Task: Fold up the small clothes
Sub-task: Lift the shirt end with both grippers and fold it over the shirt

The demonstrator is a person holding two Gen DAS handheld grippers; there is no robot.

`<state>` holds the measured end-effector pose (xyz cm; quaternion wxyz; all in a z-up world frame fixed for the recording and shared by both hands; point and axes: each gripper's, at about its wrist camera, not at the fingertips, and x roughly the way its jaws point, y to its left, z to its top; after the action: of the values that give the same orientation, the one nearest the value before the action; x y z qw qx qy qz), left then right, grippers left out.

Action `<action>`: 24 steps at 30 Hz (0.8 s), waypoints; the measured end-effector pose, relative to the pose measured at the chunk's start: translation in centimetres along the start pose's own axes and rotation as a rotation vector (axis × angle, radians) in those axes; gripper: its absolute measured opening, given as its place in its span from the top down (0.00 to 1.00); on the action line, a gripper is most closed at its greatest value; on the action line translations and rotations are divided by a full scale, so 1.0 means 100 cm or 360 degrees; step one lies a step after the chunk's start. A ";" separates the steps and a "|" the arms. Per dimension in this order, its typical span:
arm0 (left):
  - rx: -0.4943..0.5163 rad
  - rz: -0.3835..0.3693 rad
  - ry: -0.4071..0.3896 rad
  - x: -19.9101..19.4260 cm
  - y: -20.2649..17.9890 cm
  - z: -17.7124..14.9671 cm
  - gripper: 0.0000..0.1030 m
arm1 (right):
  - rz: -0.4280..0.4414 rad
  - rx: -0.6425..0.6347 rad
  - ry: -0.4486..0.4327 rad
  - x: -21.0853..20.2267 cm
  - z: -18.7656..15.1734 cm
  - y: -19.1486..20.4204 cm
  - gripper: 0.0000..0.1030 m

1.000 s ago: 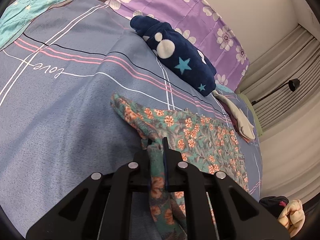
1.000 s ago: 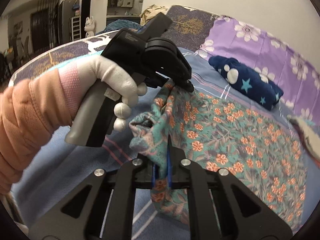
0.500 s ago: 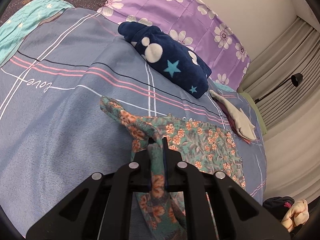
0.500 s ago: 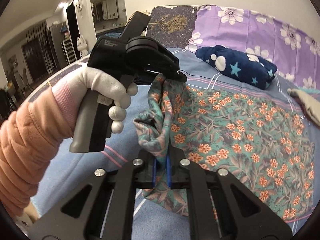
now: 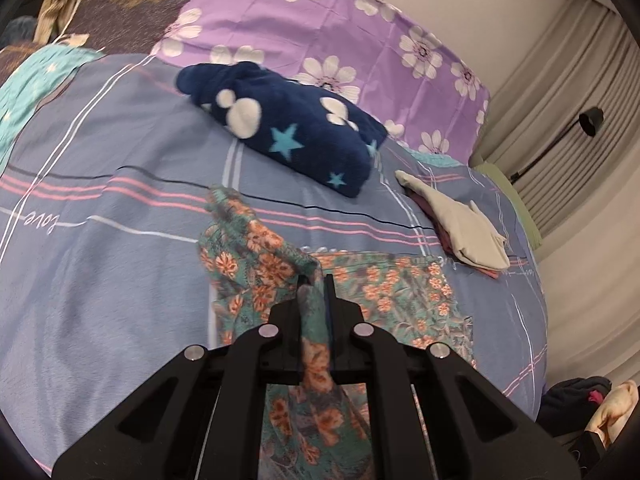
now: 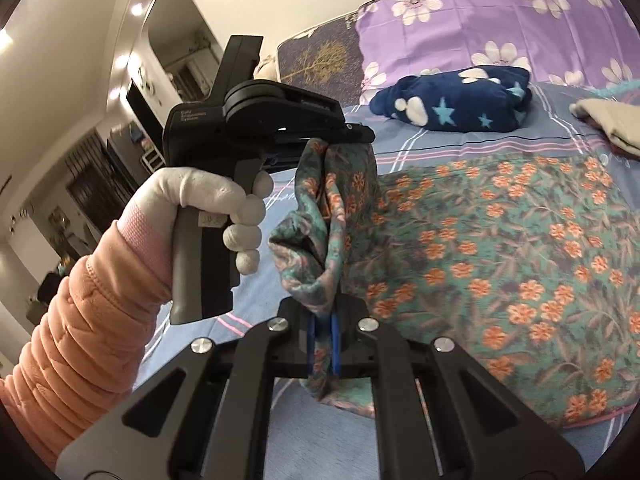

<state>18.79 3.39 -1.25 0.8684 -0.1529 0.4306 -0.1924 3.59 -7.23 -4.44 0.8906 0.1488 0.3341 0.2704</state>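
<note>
On the bed [image 5: 100, 272], the floral cloth [image 6: 500, 248] lies mostly spread flat over the striped sheet, with its near edge lifted. The left gripper [image 5: 314, 284] is clamped on one bunched corner, and the right gripper [image 6: 324, 320] is clamped on another, the fabric hanging slack between them. Beyond lie a navy fleece [image 5: 288, 120], a beige garment [image 5: 460, 224] and a purple pillow [image 5: 320, 32].

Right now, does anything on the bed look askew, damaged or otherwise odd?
Nothing stands out. The floral garment lies partly flat on the bed, one edge bunched and lifted by the left tool and right tool, as expected mid-fold. The navy star blanket and beige cloth lie apart, undisturbed.
</note>
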 end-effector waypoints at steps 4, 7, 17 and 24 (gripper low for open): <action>0.0064 0.0016 0.0030 0.014 -0.032 0.001 0.94 | 0.0015 0.0063 -0.0037 -0.017 0.000 -0.018 0.95; 0.0103 0.0030 0.0051 0.024 -0.051 0.001 0.94 | 0.0014 0.0105 -0.0071 -0.029 -0.001 -0.032 0.95; 0.0235 0.0062 0.0143 0.071 -0.121 -0.007 0.94 | -0.0013 0.0240 -0.0158 -0.067 -0.013 -0.086 0.95; 0.0343 0.0070 0.0220 0.107 -0.161 -0.021 0.94 | -0.0044 0.0342 -0.0171 -0.089 -0.025 -0.123 0.95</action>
<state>19.75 -15.94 -2.92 0.8520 -0.0357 0.4696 -0.2286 1.00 -22.17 -7.22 0.8898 0.2531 0.3150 0.2122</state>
